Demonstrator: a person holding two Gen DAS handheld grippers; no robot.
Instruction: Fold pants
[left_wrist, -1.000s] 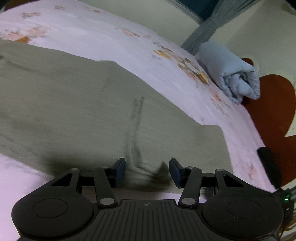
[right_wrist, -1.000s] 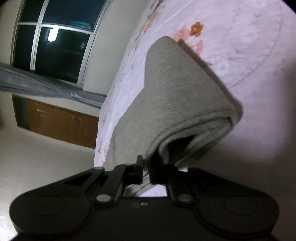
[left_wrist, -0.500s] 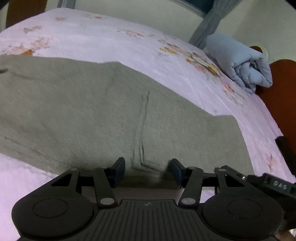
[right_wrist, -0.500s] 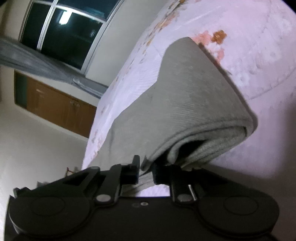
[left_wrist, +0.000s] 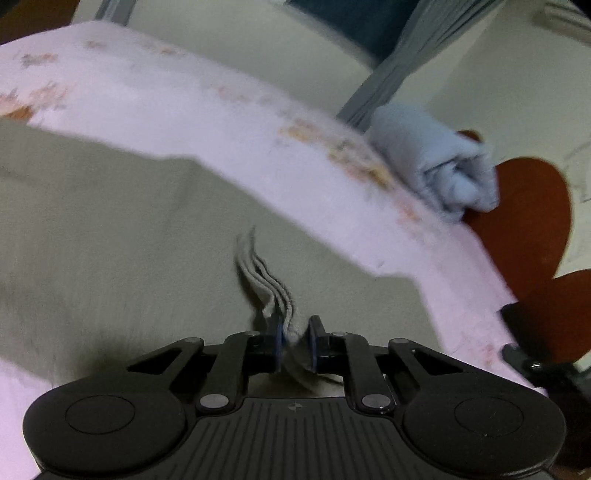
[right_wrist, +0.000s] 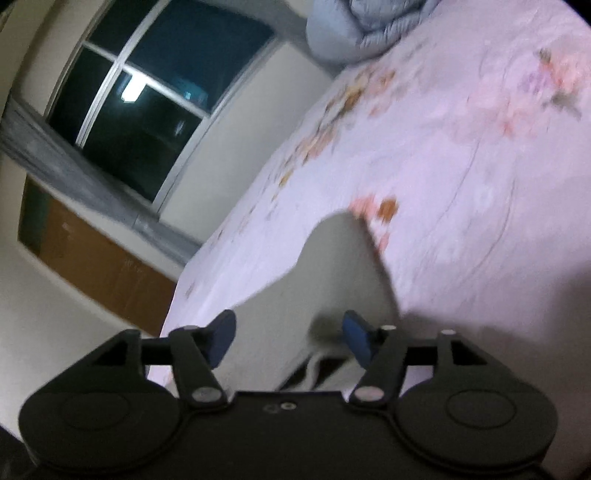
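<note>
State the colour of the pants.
Grey-green pants, plain; clearest in the left wrist view.

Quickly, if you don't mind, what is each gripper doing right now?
Left gripper: closed on a bunched edge of the grey pants.
Right gripper: open, holding nothing, above the pants.

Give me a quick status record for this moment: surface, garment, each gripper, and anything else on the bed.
surface: bed with pink floral sheet
garment: grey-green pants, spread on the sheet
left gripper: shut on a bunched edge of the pants
right gripper: open, fingers apart over the pants, gripping nothing
other: rolled light-blue blanket at the far edge of the bed
image quality: motion blur in both views
</note>
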